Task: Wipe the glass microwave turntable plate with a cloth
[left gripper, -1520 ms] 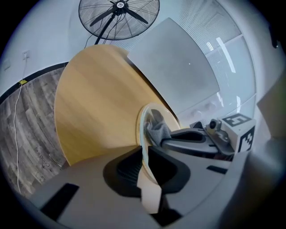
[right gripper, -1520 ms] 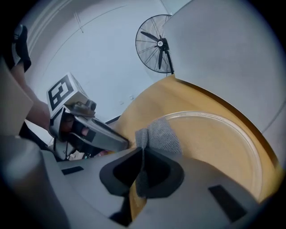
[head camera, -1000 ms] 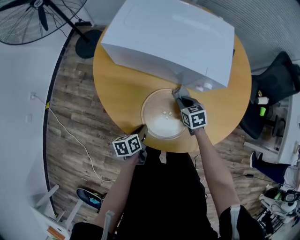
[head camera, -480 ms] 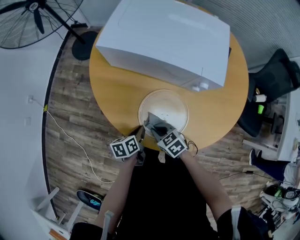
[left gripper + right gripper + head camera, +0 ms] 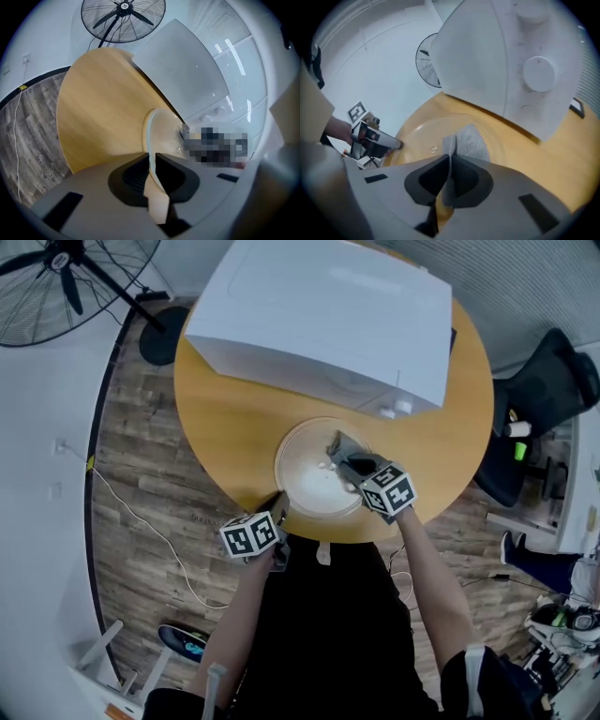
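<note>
The round glass turntable plate (image 5: 309,474) lies on the wooden table (image 5: 230,423) in front of the microwave. My left gripper (image 5: 281,506) is shut on its near-left rim (image 5: 150,136), the edge running between the two dark pads. My right gripper (image 5: 343,454) is over the plate's far right part, shut on a grey cloth (image 5: 338,442). In the right gripper view the cloth (image 5: 469,141) spreads flat on the glass (image 5: 419,133) ahead of the jaws, with a fold pinched between them. The left gripper (image 5: 375,139) shows at the plate's far edge there.
A white microwave (image 5: 319,315) fills the back of the round table, its knobs (image 5: 538,72) close to the plate. A standing fan (image 5: 56,277) is on the floor at the upper left. A dark chair (image 5: 548,395) stands to the right, and a cable (image 5: 141,512) lies on the wooden floor.
My right gripper swept the cloth from the plate's far right to its near-left edge, then back up to the far right part. The left gripper kept still on the rim.
</note>
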The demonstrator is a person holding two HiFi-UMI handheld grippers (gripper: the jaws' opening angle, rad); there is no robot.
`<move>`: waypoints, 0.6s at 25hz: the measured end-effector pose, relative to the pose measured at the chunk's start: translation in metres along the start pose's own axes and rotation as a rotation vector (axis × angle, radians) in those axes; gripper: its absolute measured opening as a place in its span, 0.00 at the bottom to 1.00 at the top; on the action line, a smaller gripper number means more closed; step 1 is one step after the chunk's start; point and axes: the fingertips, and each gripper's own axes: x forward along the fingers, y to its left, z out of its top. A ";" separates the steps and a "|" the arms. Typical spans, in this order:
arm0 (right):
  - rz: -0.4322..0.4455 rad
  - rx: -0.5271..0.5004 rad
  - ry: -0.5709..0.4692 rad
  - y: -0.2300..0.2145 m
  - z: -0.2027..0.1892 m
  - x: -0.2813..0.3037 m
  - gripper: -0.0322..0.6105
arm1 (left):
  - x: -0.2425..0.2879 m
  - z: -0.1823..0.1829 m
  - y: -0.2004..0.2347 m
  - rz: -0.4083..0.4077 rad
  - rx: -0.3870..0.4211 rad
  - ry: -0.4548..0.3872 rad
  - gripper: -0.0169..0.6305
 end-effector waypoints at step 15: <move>-0.265 0.065 0.003 0.004 -0.029 -0.023 0.09 | 0.000 0.001 0.000 0.006 -0.029 -0.015 0.08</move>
